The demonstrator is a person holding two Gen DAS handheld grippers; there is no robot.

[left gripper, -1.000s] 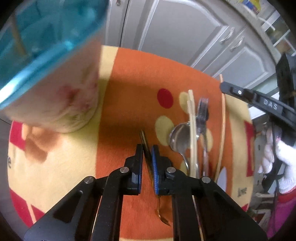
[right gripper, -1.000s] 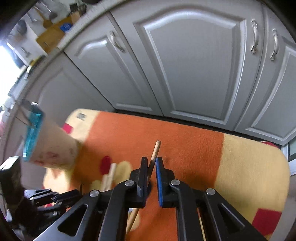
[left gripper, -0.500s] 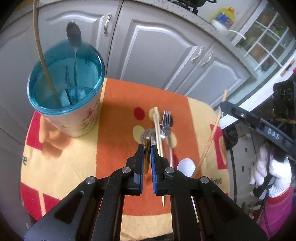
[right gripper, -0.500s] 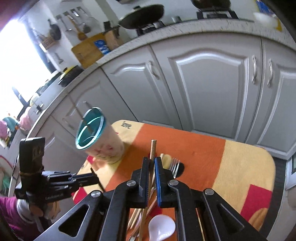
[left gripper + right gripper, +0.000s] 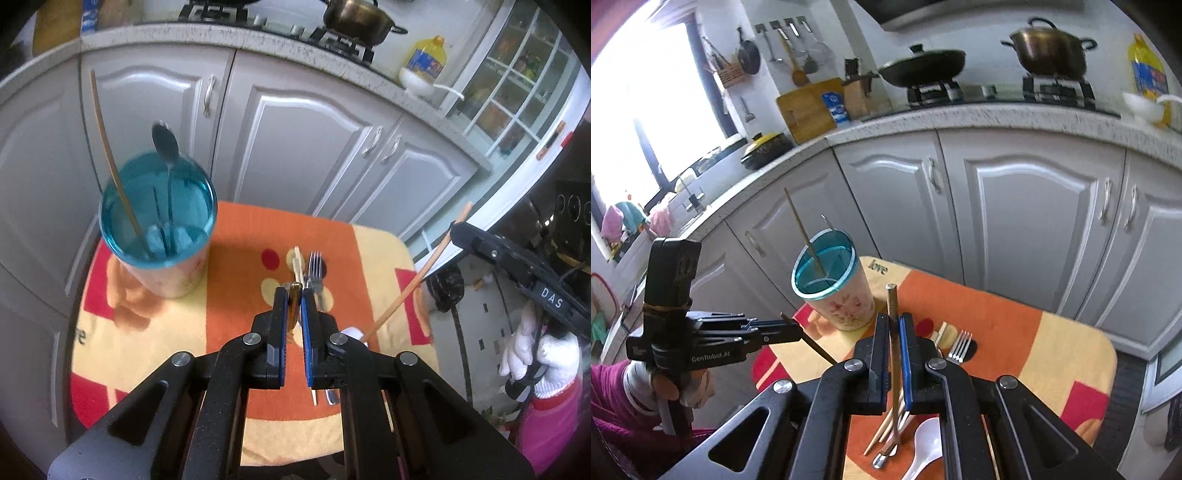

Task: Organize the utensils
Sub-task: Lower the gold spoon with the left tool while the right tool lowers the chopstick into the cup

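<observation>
The cup [image 5: 159,229] stands at the table's far left corner, holding a chopstick and spoon. Left gripper [image 5: 294,295], nearer it, pinches a brown-handled utensil [image 5: 294,291]; right gripper [image 5: 894,325] clamps a chopstick [image 5: 893,332] upright, with the cup ahead-left.

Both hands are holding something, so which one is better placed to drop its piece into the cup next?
Probably left. The left gripper holds its dark utensil close beside the blue cup; the right gripper with its chopstick sits further off.
</observation>
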